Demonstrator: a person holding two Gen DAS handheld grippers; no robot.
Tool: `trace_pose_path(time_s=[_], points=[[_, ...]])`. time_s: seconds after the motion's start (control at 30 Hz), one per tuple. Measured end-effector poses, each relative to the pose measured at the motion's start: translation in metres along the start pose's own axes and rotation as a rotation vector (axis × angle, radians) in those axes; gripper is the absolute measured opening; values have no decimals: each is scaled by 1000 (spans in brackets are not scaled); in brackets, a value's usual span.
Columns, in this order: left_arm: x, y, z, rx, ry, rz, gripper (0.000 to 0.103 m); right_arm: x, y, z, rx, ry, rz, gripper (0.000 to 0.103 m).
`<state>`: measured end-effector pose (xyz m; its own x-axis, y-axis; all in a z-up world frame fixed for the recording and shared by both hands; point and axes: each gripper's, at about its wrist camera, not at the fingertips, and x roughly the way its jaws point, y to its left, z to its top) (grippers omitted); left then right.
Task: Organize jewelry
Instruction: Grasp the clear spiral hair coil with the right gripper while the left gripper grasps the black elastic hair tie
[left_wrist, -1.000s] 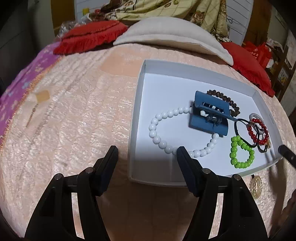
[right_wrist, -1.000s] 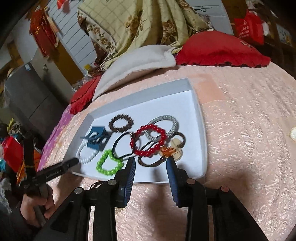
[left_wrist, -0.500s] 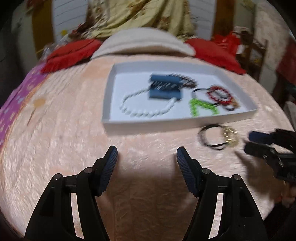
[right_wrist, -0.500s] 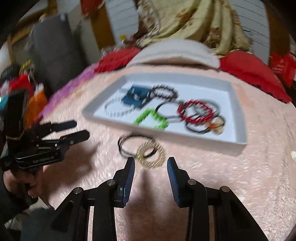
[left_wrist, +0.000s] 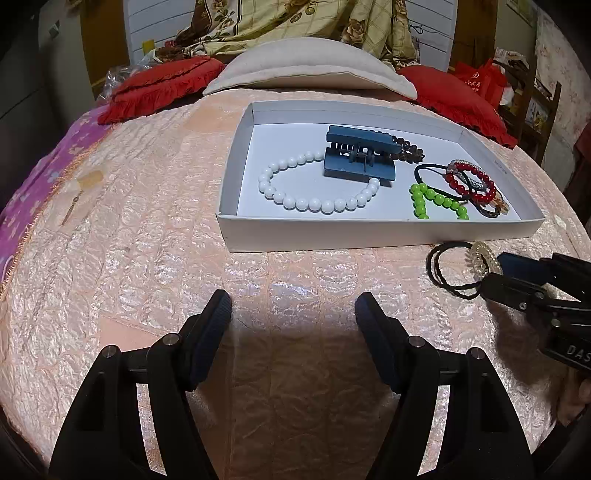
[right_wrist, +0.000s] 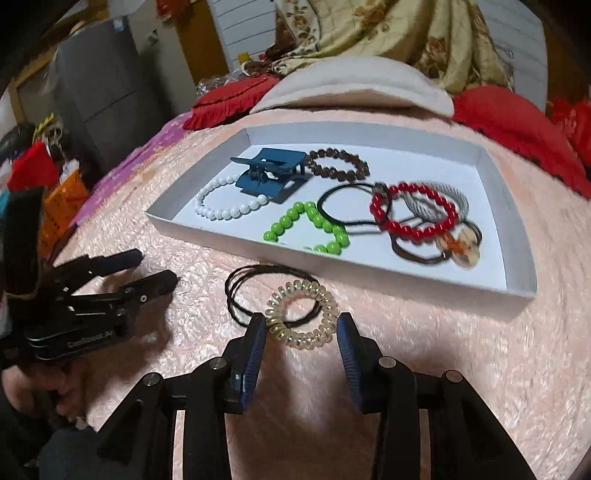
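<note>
A white tray (left_wrist: 369, 232) on the peach bedspread holds a white bead bracelet (left_wrist: 295, 201), a blue claw clip (left_wrist: 358, 158), green beads (left_wrist: 436, 201), red beads (left_wrist: 476, 188) and dark hair ties. Outside its front wall lie a clear spiral hair tie (right_wrist: 303, 317) and a thin black hair tie (right_wrist: 243, 288). My right gripper (right_wrist: 301, 321) is down at the spiral tie, jaws opening, and the coil lies between its tips without being pinched. My left gripper (left_wrist: 293, 306) hovers over bare bedspread before the tray, jaws opening slightly with nothing between them.
A beige pillow (left_wrist: 306, 70) and red cushions (left_wrist: 162, 85) lie behind the tray. A small tag and pin (left_wrist: 90, 181) rest on the bedspread at the left. A person's hand (right_wrist: 48, 384) holds the left gripper (right_wrist: 155, 266).
Both grippers have drawn back from the tray, so the two loose hair ties in front of it have come into view. The right gripper has rolled level and now straddles the spiral tie.
</note>
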<state>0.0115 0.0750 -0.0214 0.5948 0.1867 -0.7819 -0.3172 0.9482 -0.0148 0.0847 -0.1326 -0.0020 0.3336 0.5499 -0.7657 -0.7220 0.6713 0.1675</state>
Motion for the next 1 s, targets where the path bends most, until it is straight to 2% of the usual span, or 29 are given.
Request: trace_pose_path(time_s=[0.17, 0.3, 0.47, 0.5, 0.53, 0.63, 0.73, 0.9, 1.0], points=[[0, 0, 0, -1, 0, 0, 71, 3, 1, 4, -9, -7, -28, 41], [0, 0, 0, -1, 0, 0, 71, 7, -2, 8, 3, -10, -56, 58], [1, 0, 0, 0, 0, 0, 71, 9, -3, 10, 5, -6, -53, 59], [1, 0, 0, 0, 0, -1, 72, 9, -2, 9, 0, -9, -51, 53], [1, 0, 0, 1, 1, -2, 72, 8, -2, 9, -1, -14, -37, 42], [-1, -1, 0, 4, 2, -3, 74, 5, -5, 6, 7, -22, -9, 34], [-1, -3, 1, 9, -1, -8, 74, -7, -7, 2, 18, -48, -21, 34], [-14, -30, 9, 120, -45, -147, 74, -45, -22, -12, 78, -91, -57, 34], [-10, -48, 19, 158, -27, -187, 74, -61, -35, -23, 124, -80, -95, 34]])
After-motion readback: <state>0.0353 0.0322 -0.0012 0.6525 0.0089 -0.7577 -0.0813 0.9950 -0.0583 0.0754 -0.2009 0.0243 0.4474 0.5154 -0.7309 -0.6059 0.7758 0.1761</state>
